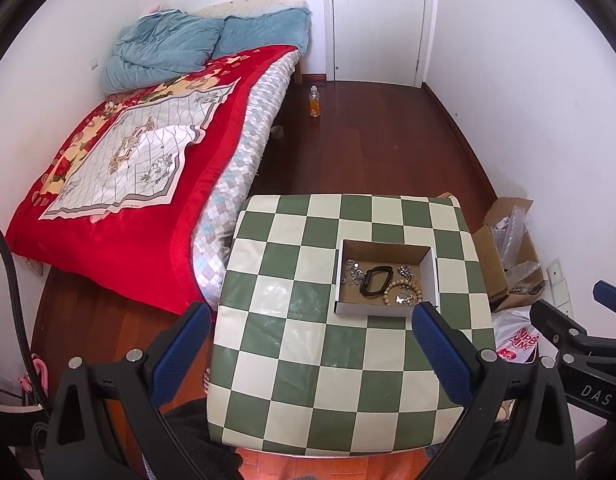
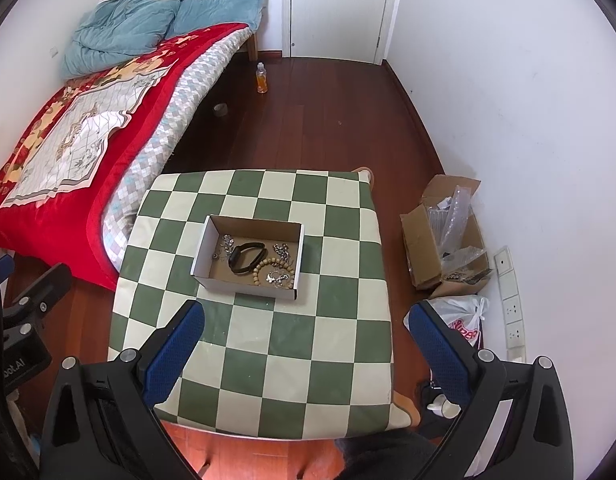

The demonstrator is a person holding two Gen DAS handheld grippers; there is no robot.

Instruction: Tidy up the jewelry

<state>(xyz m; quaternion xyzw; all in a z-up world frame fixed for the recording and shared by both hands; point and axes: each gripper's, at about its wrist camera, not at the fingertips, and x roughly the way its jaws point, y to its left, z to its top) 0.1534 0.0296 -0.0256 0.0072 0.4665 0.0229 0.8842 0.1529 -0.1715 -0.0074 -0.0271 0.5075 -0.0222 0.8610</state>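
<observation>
Both grippers are held back at the near edge of the table [image 2: 268, 364], jaws spread wide and empty, probably so the whole layout can be read first: the left gripper [image 1: 309, 346] and the right gripper [image 2: 306, 344]. Further in, one open box [image 2: 212, 240] is seen on the checked cover, and the jewelry is gathered inside it: one black band [image 2: 244, 263], one bead bracelet [image 2: 276, 267], and roughly three tangled silver pieces, hard to count. Beyond, the bed [image 2: 68, 184] is seen.

A box [image 2: 248, 256] sits on the surface [image 2: 268, 360], holding a band [image 2: 244, 262], beads [image 2: 278, 266] and chains [image 2: 228, 242]. The bed [image 2: 88, 140] lies left; a carton [image 2: 443, 240] stands on the floor right.
</observation>
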